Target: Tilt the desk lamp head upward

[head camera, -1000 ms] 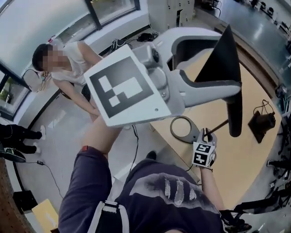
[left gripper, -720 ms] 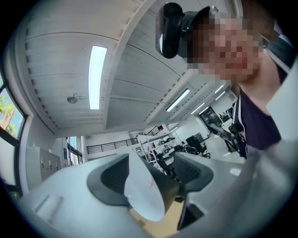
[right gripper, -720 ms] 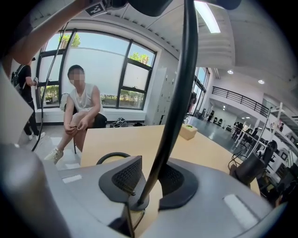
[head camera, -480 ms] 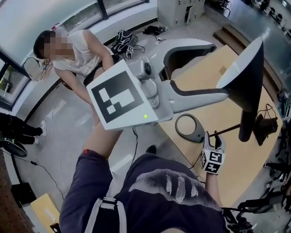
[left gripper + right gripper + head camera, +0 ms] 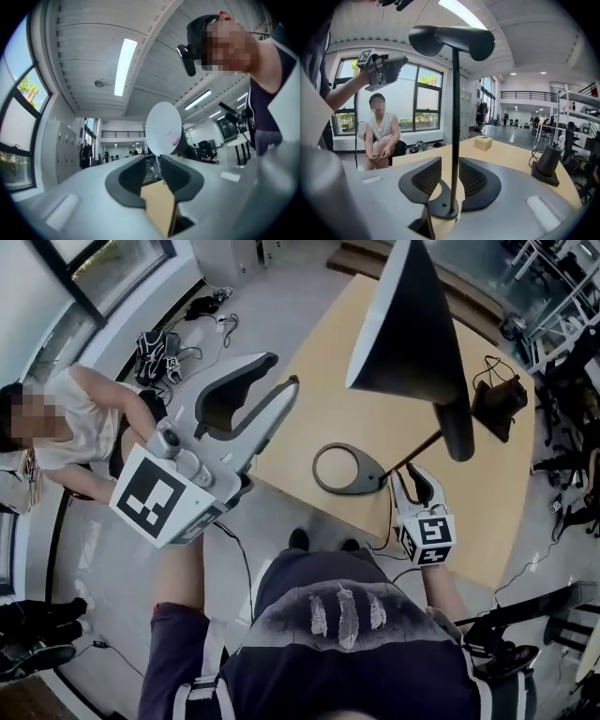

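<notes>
Straddling the lamp stem [image 5: 453, 117] with the right gripper [image 5: 450, 162], just closing yet not clamped, likely to steady it. Poising the left gripper [image 5: 281, 371], just narrowed, empty, still parted, toward the lamp head [image 5: 408, 324].

The desk lamp [image 5: 412, 334] stands at the table's [image 5: 309, 399] near edge, a small stand [image 5: 498, 405] to its right.

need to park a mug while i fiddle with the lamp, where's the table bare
Bare: the light wooden table left of the lamp's grey ring-shaped base, out to the table's edge, and the stretch between the thin black lamp stem and the black corded stand. Crowded: around the stem, straddled by the right claw, its jaws just closing.
</notes>
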### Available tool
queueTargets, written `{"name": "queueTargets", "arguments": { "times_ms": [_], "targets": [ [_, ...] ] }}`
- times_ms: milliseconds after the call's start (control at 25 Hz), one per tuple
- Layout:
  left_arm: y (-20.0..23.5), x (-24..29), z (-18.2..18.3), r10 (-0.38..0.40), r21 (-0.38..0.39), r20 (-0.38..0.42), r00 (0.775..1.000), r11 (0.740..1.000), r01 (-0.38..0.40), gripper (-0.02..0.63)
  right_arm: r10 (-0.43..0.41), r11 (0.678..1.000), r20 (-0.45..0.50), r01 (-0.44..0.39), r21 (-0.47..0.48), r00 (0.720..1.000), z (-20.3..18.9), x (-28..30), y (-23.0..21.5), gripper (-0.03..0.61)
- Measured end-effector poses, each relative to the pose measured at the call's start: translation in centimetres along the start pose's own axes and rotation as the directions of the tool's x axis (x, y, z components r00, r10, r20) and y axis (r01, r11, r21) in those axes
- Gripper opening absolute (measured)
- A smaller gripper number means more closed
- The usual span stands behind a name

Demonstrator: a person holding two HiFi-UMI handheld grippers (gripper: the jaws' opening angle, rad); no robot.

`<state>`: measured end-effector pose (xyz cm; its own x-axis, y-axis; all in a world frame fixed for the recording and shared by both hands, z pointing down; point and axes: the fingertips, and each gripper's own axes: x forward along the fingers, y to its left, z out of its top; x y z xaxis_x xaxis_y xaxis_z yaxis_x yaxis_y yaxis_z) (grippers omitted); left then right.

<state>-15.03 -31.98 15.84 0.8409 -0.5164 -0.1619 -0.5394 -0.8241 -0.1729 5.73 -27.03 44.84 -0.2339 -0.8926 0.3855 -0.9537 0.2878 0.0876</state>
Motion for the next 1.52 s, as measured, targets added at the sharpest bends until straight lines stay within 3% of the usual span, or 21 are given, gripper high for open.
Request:
{"name": "queueTargets", "arguments": {
  "times_ms": [80, 120, 200, 280, 440, 640, 920, 1520],
  "targets": [
    [0.1, 0.2, -1.8, 0.016, 0.002, -0.038, 0.999, 1.0, -0.016, 0.009, -0.022, 1.0, -0.012, 0.023, 0.009, 1.0, 0.2, -0.3, 0.1, 0.135],
    [0.0, 0.1, -2.8, 0.014, 0.001, -0.057, 0.998, 1.0, -0.014, 0.005, -0.048, 0.999, -0.019, 0.048, 0.017, 0.999, 0.2, -0.5, -0.1, 0.122],
    [-0.1, -0.5, -4.5, 0.007, -0.007, -0.087, 0.996, 1.0, -0.008, 0.005, -0.09, 0.996, -0.021, 0.09, 0.018, 0.996, 0.2, -0.8, -0.6, 0.006],
    [-0.2, -1.1, -5.9, 0.007, -0.023, -0.112, 0.994, 1.0, -0.009, 0.005, -0.082, 0.997, -0.014, 0.082, 0.005, 0.997, 0.7, -0.7, -0.4, 0.001],
    [-1.8, -0.6, -8.4, -0.048, -0.106, -0.136, 0.99, 0.994, 0.034, 0.004, -0.033, 0.999, 0.019, 0.033, -0.002, 0.999, 2.5, -1.8, 1.6, -0.002],
    [-4.7, 1.1, -10.1, -0.089, -0.148, -0.159, 0.983, 0.987, 0.065, 0.003, 0.119, 0.993, 0.09, -0.117, -0.021, 0.989, 4.9, -1.2, 4.6, -0.002],
    [-8.5, 1.1, -8.9, 0.008, -0.11, -0.204, 0.979, 0.993, -0.031, 0.002, 0.308, 0.951, 0.177, -0.307, -0.033, 0.935, 8.3, -2.9, 5.4, -0.002],
    [-19.3, 3.6, -8.1, 0.034, -0.059, -0.276, 0.961, 0.997, -0.052, 0.003, 0.394, 0.913, 0.251, -0.408, 0.007, 0.884, 6.4, -9.9, 1.1, -0.002]
  ]
}}
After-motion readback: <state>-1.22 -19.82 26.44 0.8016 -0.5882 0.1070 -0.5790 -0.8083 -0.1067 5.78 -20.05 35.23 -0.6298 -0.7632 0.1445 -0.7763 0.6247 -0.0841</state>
